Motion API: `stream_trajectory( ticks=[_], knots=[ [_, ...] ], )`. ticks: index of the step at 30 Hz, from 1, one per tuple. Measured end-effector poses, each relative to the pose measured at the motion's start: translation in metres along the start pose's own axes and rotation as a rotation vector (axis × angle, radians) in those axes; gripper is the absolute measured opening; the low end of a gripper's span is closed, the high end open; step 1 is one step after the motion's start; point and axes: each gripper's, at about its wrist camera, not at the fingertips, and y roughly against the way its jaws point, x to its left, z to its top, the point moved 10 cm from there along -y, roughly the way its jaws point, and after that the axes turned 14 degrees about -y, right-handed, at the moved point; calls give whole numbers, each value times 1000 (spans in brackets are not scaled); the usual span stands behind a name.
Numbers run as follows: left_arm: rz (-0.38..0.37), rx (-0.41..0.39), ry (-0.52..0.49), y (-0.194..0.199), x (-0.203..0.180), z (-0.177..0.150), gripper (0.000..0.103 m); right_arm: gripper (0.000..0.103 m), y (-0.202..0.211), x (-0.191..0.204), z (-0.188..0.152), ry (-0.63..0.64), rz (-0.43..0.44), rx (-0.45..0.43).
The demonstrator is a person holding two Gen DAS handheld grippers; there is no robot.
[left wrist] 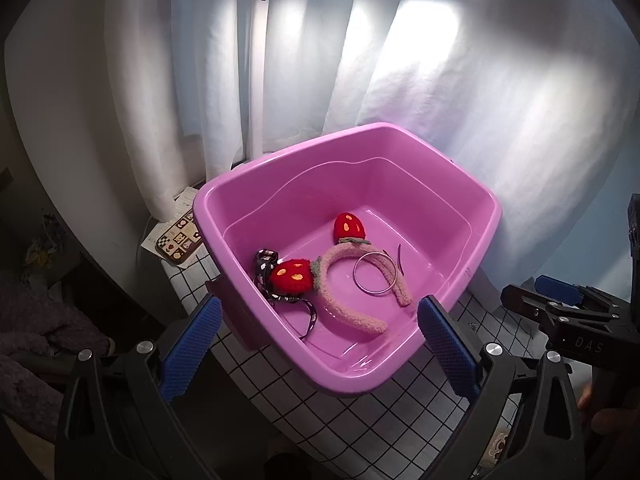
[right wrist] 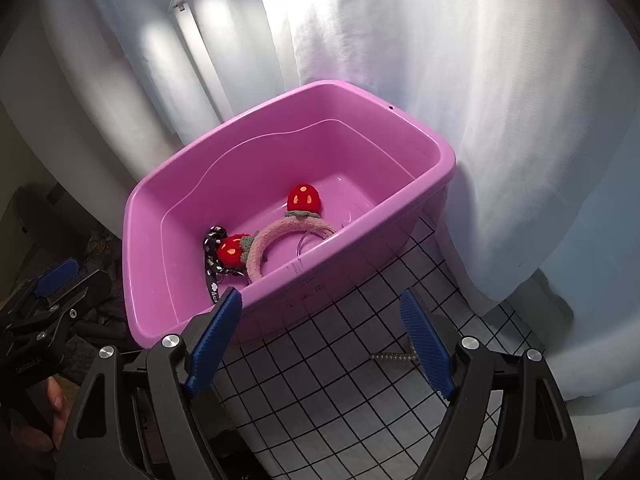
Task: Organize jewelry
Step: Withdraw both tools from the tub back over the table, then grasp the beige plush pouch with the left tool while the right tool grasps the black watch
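I see a pink tub (left wrist: 486, 222) on the checked tablecloth (right wrist: 352, 344), and inside it lie a fuzzy pink headband (left wrist: 352, 312) with two red strawberries, a silver ring bangle (left wrist: 374, 274) just beside it, and a black spotted ribbon (left wrist: 266, 270) tucked under one strawberry. My left gripper (left wrist: 320, 354) hangs over the near edge of the tub with its blue pads wide apart – nothing is between them. My right gripper (right wrist: 320, 346) is wide apart too, over the tablecloth just outside the tub, and a little beaded chain (right wrist: 394, 357) lies on the cloth by its right pad.
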Motion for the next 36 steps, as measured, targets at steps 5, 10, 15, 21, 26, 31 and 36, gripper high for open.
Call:
stream_trajectory(
  ticks=[5, 10, 15, 21, 26, 31, 36],
  knots=[
    [-29, -10, -28, 12, -30, -18, 97, 78, 21, -32, -50, -75, 28, -19],
    [-79, 2, -70, 20, -73, -45, 97, 78, 55, -87, -112, -147, 9, -49],
    [-131, 15, -131, 26, -122, -81, 97, 78, 88, -166, -172, -259, -70, -81],
    [-183, 65, -157, 27, -176, -129, 97, 78, 121, -239, -235, -377, -141, -98],
    [-204, 107, -185, 31, -206, -162, 97, 78, 133, -266, -258, -399, -159, -102],
    [-198, 128, -228, 26, -215, -170, 97, 78, 128, -276, -255, -428, -152, -115],
    [-215, 134, -243, 7, -221, -167, 97, 78, 110, -282, -235, -432, -179, -121]
  ],
)
